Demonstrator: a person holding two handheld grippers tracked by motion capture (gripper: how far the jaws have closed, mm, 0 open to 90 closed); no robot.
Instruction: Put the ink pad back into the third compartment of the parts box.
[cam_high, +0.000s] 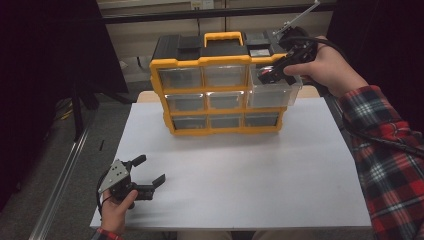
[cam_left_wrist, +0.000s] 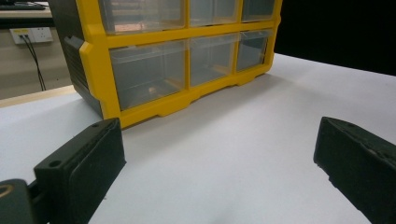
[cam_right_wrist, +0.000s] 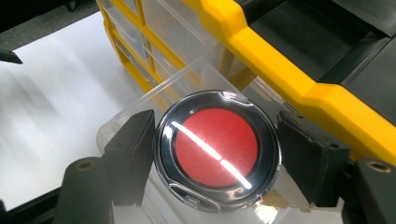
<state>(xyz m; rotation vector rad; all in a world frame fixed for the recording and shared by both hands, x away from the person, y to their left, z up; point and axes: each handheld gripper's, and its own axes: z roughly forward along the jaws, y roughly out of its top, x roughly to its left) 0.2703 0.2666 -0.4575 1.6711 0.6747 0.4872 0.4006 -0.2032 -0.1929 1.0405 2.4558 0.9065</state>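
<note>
A round black case with a red face (cam_right_wrist: 215, 147) sits between the pads of my right gripper (cam_right_wrist: 217, 125), which is shut on its rim. It hangs just over a clear drawer (cam_right_wrist: 154, 100) pulled out of the top right of a yellow and black drawer cabinet (cam_high: 220, 55). In the high view my right gripper (cam_high: 267, 74) is at that drawer (cam_high: 274, 94), held by a hand in a plaid sleeve. My left gripper (cam_high: 150, 170) rests low at the table's front left, jaws wide open and empty (cam_left_wrist: 219, 154), facing the cabinet's lower drawers (cam_left_wrist: 149, 74).
The cabinet stands at the back middle of the white table (cam_high: 240, 170); its other clear drawers are pushed in. A metal rail (cam_high: 65, 170) runs along the floor on the left. The right gripper's cable (cam_high: 370, 137) trails over the plaid sleeve.
</note>
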